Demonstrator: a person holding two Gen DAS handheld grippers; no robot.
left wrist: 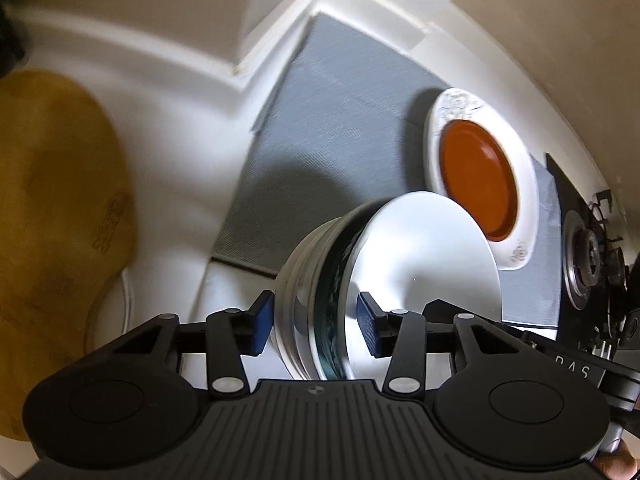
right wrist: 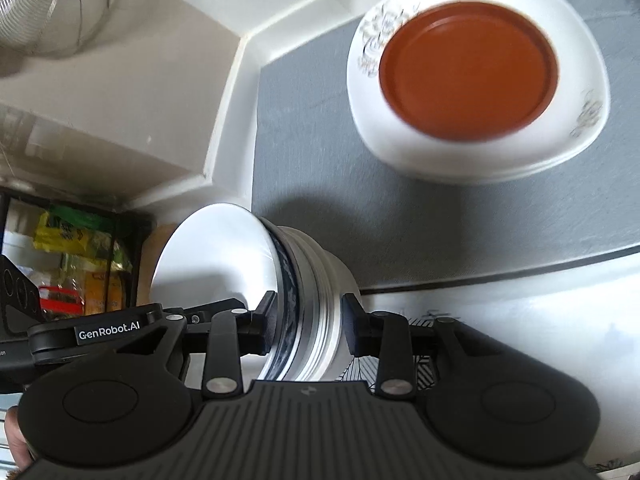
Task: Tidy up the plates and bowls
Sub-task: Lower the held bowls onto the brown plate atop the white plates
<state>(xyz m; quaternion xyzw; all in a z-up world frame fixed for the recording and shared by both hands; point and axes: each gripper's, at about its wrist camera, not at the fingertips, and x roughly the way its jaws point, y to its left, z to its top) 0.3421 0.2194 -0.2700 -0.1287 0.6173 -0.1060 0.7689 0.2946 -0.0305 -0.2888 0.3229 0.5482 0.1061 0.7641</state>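
Note:
A stack of nested white bowls [left wrist: 360, 280], one with a dark blue pattern, is held tilted on its side above the counter. My left gripper [left wrist: 316, 320] is shut on one side of the stack's rims, my right gripper [right wrist: 308, 326] on the opposite side [right wrist: 296, 292]. Beyond lies a white floral plate [right wrist: 476, 80] with a brown plate [right wrist: 468, 72] on it, resting on a grey mat [right wrist: 312, 136]. Both show in the left wrist view: the white plate [left wrist: 440, 128] and the brown plate [left wrist: 476, 176].
White counter and wall ledges [left wrist: 224, 80] surround the grey mat [left wrist: 328, 152]. A wooden board [left wrist: 52, 220] stands at left. A gas burner [left wrist: 592, 248] is at far right. A wire strainer [right wrist: 52, 4] hangs at upper left; a shelf with packets [right wrist: 80, 264] is at left.

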